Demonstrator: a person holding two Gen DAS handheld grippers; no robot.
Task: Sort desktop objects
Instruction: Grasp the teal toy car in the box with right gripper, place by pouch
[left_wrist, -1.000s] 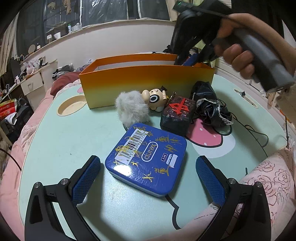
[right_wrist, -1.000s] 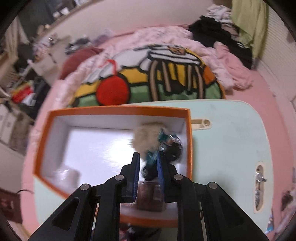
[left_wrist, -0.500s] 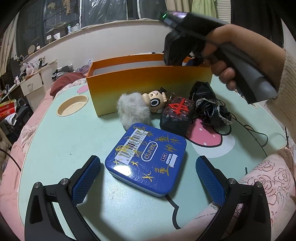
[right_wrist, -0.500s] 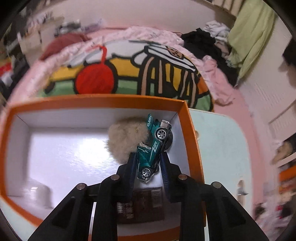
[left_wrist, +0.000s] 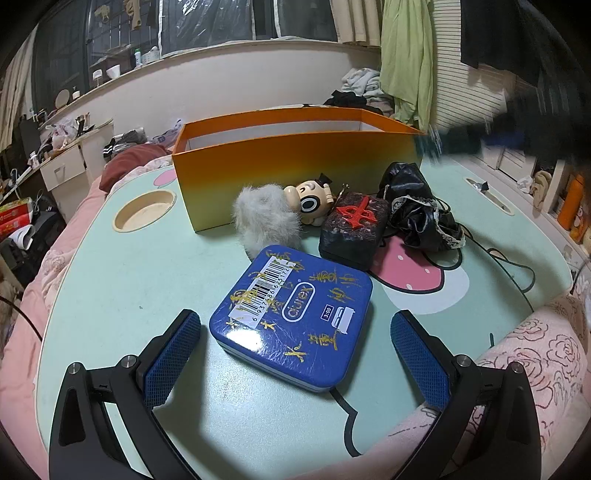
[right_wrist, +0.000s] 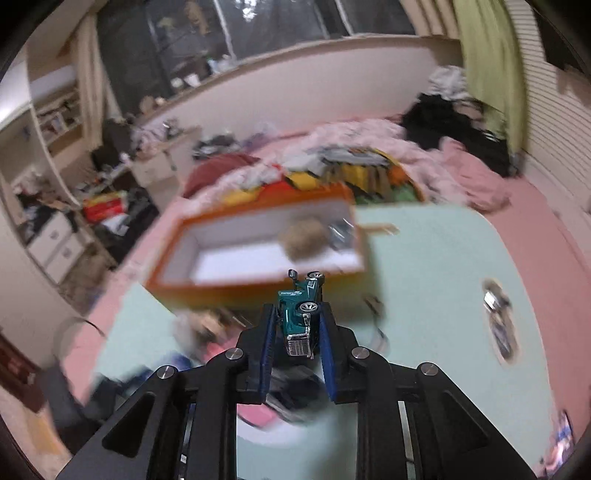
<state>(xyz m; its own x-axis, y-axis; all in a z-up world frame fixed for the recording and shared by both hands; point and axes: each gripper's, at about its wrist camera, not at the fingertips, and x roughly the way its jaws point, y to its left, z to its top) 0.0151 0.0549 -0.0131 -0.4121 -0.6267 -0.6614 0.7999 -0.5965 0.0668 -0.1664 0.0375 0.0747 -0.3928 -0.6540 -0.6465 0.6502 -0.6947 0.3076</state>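
Observation:
My left gripper (left_wrist: 295, 332) is open, its blue pads on either side of a blue tin (left_wrist: 293, 315) on the mint table (left_wrist: 122, 280), not touching it. Behind the tin lie a grey fur ball (left_wrist: 264, 218), a cartoon figure (left_wrist: 312, 199), a dark block with a red character (left_wrist: 354, 227) and black fabric (left_wrist: 417, 203). An orange box (left_wrist: 295, 162) stands at the back. My right gripper (right_wrist: 295, 321) is shut on a teal toy car (right_wrist: 301, 310), held above the table outside the box (right_wrist: 258, 254), which holds a beige fur ball (right_wrist: 306, 238).
A round cup recess (left_wrist: 144, 210) sits in the table at the left. A black cable (left_wrist: 502, 258) runs across the right side. Pink bedding (left_wrist: 535, 347) lies at the table's near right edge. The right gripper shows as a dark blur (left_wrist: 517, 136) at the upper right.
My right gripper, still holding the teal car, has pulled back and up from inside the orange box to outside its near wall. The left gripper has not moved.

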